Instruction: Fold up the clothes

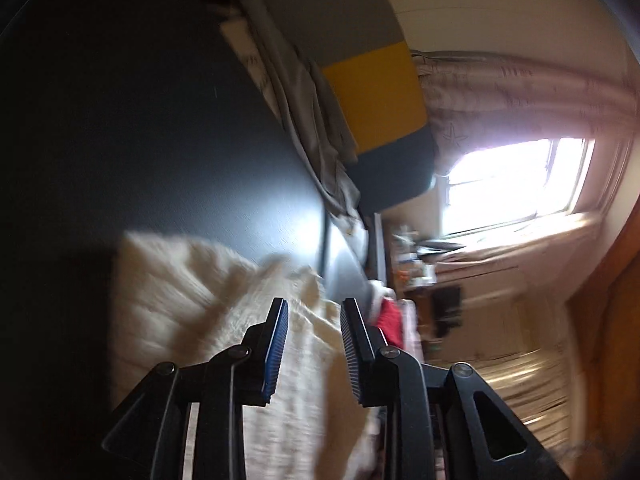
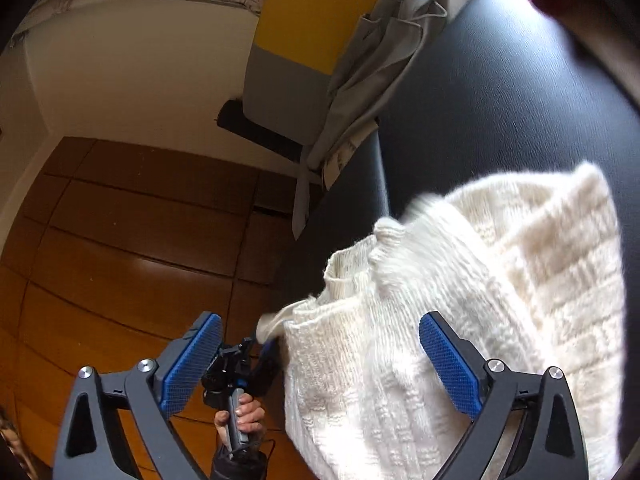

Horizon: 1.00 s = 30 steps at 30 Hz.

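Lying bunched on the dark worktop (image 2: 500, 92), the cream knitted sweater (image 2: 460, 320) is doubled over on itself but loosely, with a ribbed edge and a loose end sticking out toward the worktop's edge, so the fold looks partway done at best; squaring the layers and flattening them seems to remain. The right tongs (image 2: 320, 364) stand wide open, one pad over the knit, the other out over the wooden floor (image 2: 120, 240), holding nothing. The left tongs (image 1: 314, 348) have a clear gap between their pads with the sweater (image 1: 192, 288) behind them; whether any cloth is pinched I cannot tell from that blurred view. Only the right view shows the left tongs (image 2: 266, 340) from outside, touching the sweater's loose end, with the hand (image 2: 240, 420) on their handle. Only the left view shows the bright window (image 1: 516, 184), and red cloth (image 1: 390, 318) beyond the worktop.
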### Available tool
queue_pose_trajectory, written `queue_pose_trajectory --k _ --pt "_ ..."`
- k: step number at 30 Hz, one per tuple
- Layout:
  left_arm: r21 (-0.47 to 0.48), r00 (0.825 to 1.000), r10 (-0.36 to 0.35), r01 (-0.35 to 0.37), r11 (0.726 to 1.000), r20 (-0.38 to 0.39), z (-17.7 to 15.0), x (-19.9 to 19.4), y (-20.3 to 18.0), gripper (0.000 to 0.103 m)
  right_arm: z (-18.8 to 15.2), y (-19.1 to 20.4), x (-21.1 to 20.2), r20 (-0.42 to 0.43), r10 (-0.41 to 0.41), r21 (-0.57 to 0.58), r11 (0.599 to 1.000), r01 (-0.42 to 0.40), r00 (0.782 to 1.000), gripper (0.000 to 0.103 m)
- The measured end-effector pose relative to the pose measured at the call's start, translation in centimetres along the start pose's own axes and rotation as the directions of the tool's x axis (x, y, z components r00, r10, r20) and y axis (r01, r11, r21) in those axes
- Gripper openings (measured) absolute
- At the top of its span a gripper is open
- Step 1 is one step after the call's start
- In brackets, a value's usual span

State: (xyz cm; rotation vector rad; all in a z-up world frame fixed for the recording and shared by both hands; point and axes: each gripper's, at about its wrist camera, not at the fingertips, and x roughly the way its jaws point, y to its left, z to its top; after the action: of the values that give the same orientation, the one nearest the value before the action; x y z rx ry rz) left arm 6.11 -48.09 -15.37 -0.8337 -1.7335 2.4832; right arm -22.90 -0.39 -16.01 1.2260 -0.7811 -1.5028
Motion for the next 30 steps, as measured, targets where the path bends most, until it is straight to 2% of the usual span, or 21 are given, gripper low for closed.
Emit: queue_pose_trajectory --k 2,3,6,8,10,13,17,19,20,21,22,23,25,26,27,28,29,30 --pt "0.093 0.996 0.087 -0.088 0.992 0.020 -0.1 -0.9 -0.5 0.032 -0.3 1.0 -0.7 0.013 -0.058 -0.088 0.994 0.058 0.998 0.100" --pt "0.143 0.990 0.140 -0.143 0.979 0.030 -0.2 -1.3 -0.8 0.035 -0.5 1.6 -1.1 0.022 -0.090 -0.139 0.986 0.092 0.996 0.100" --pt "0.278 0.961 0.273 -0.276 0.920 0.047 -0.9 -0.9 -1.6 0.042 -1.4 3.2 -1.9 0.071 -0.241 -0.316 0.915 0.251 0.968 0.100" --pt "0.366 0.947 0.319 -0.312 0.877 0.042 -1.5 0.0 -2.4 0.045 -1.5 3.6 -1.7 0.093 -0.343 -0.394 0.849 0.351 0.935 0.100" --pt "0.437 0.936 0.350 -0.330 0.837 0.036 -2.1 1.1 -3.2 0.045 -1.6 3.8 -1.4 0.123 -0.442 -0.463 0.767 0.445 0.889 0.099" --pt "0.493 0.923 0.385 -0.344 0.799 0.019 -2.2 2.3 -3.8 0.047 -1.3 4.0 0.5 0.137 -0.517 -0.529 0.683 0.503 0.845 0.093" --pt "0.528 0.906 0.422 -0.344 0.777 -0.031 -2.0 4.2 -3.8 0.049 -0.8 4.0 3.9 0.122 -0.600 -0.600 0.590 0.540 0.790 0.093" --pt "0.538 0.900 0.432 -0.337 0.773 -0.057 -1.9 5.2 -3.8 0.051 -0.4 3.7 5.0 0.110 -0.639 -0.611 0.561 0.559 0.761 0.093" --pt "0.543 0.897 0.437 -0.334 0.770 -0.070 -1.8 5.8 -3.8 0.054 -0.4 3.6 5.3 0.107 -0.649 -0.616 0.551 0.562 0.753 0.092" --pt "0.547 0.897 0.435 -0.324 0.772 -0.082 -1.7 6.1 -3.8 0.057 -0.5 3.6 5.6 0.106 -0.654 -0.623 0.543 0.562 0.749 0.088" --pt "0.550 0.898 0.429 -0.311 0.775 -0.095 -1.7 6.4 -3.8 0.058 -0.6 3.4 6.0 0.101 -0.663 -0.631 0.534 0.564 0.742 0.073" --pt "0.552 0.899 0.424 -0.299 0.778 -0.110 -1.6 6.6 -3.9 0.058 -0.7 3.2 6.6 0.089 -0.668 -0.637 0.532 0.558 0.739 0.062" --pt "0.551 0.899 0.414 -0.275 0.788 -0.144 -1.6 7.0 -4.0 0.059 -1.0 3.2 7.1 0.093 -0.667 -0.651 0.521 0.552 0.739 0.057" --pt "0.550 0.897 0.409 -0.262 0.793 -0.164 -1.5 7.3 -4.0 0.057 -1.3 3.4 7.2 0.098 -0.666 -0.665 0.509 0.547 0.740 0.050" --pt "0.547 0.897 0.404 -0.250 0.799 -0.181 -1.5 7.6 -4.0 0.054 -1.6 3.6 7.3 0.105 -0.667 -0.679 0.494 0.543 0.738 0.046" --pt "0.553 0.895 0.414 -0.262 0.791 -0.168 -1.5 7.7 -4.1 0.047 -1.9 3.9 7.4 0.112 -0.670 -0.692 0.478 0.541 0.734 0.041" --pt "0.561 0.892 0.430 -0.285 0.777 -0.142 -1.6 7.7 -4.2 0.020 -2.2 4.1 7.5 0.119 -0.672 -0.705 0.462 0.539 0.731 0.035" --pt "0.561 0.889 0.441 -0.305 0.769 -0.122 -1.6 7.6 -4.3 0.006 -2.4 4.3 7.6 0.127 -0.676 -0.716 0.445 0.539 0.726 0.032"
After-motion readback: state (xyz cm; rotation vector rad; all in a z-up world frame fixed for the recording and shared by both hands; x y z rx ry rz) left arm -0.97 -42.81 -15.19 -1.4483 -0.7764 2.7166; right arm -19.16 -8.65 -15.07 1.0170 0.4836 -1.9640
